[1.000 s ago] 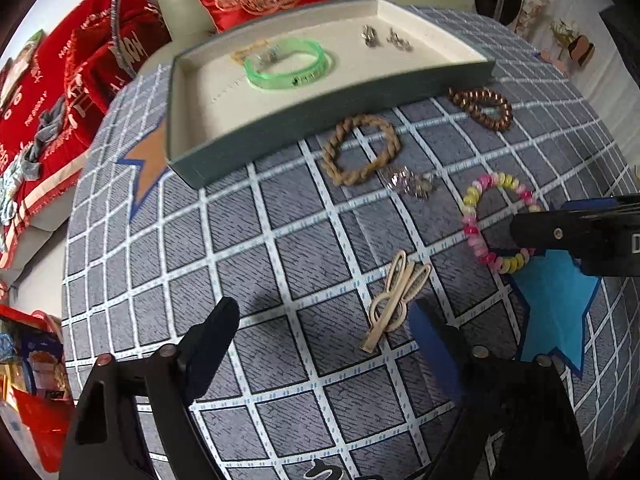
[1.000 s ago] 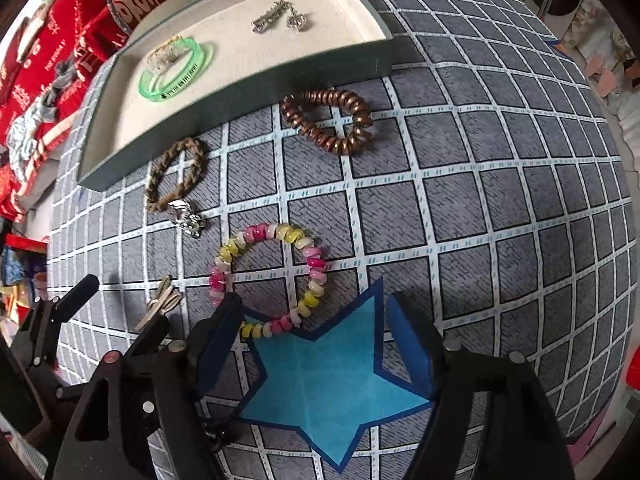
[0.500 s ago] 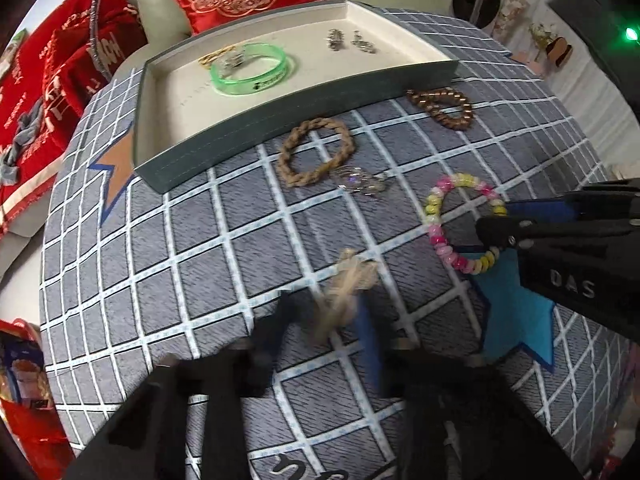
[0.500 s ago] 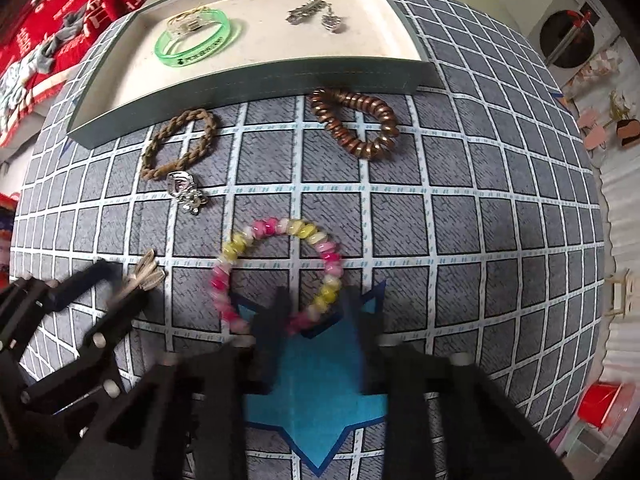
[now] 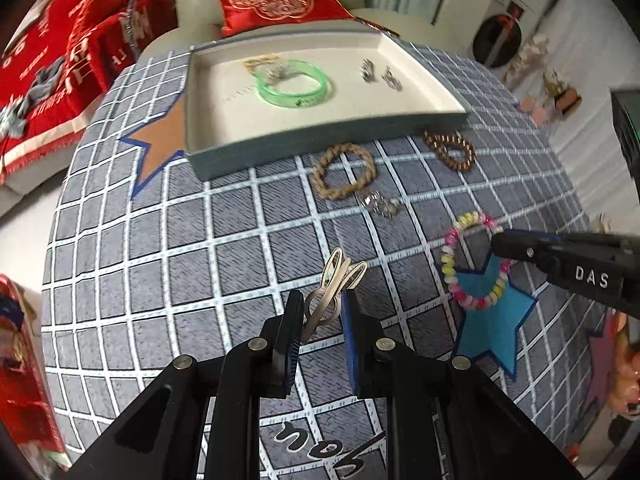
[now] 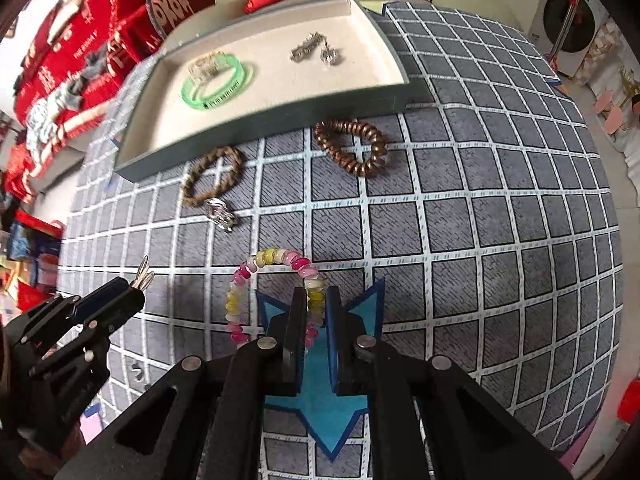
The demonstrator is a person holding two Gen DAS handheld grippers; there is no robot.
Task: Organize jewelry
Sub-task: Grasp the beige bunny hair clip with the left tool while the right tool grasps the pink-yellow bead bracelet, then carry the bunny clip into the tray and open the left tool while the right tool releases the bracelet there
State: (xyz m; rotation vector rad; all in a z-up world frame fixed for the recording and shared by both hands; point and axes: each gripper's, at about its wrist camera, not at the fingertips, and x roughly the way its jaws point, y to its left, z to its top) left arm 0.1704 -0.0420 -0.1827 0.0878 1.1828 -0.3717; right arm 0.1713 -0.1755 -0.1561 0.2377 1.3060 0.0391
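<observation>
Left wrist view: left gripper (image 5: 320,312) clenched on the near end of a pale gold hair clip (image 5: 334,294), far end poking out past the fingertips toward the tray. Clip apparently just off or barely on the grid-patterned desk (image 5: 140,264); contact hard to tell. Ahead, toward the far edge of the desk, a grey-walled tray (image 5: 320,148) already holding a green bangle (image 5: 294,86), a gold piece beside it and two silver earrings (image 5: 380,74). Between tray and gripper, loose on the desk: a braided brown bracelet (image 5: 344,176), a small silver piece (image 5: 378,204), a copper spiral hair tie (image 5: 450,150). Off to the right, the right gripper reaching into a pastel beaded bracelet (image 5: 474,266) lying partly over a blue star marker (image 5: 492,332).

Right wrist view: right gripper (image 6: 316,312) closed on the near-right arc of the beaded bracelet (image 6: 240,300), beads pinched between the pads, the rest of the loop resting on the desk and the blue star (image 6: 320,412). Left gripper (image 6: 132,292) visible at the left edge with the clip tips showing.

Step in hand, by judgement: both pick-ups made, lift about to follow. Next move likely calling for a clean raise of each piece, then a carry forward over the near tray wall and a release onto bare lining, clear of bangle and earrings. Risk: bracelet loop dragging or catching on the wall.
</observation>
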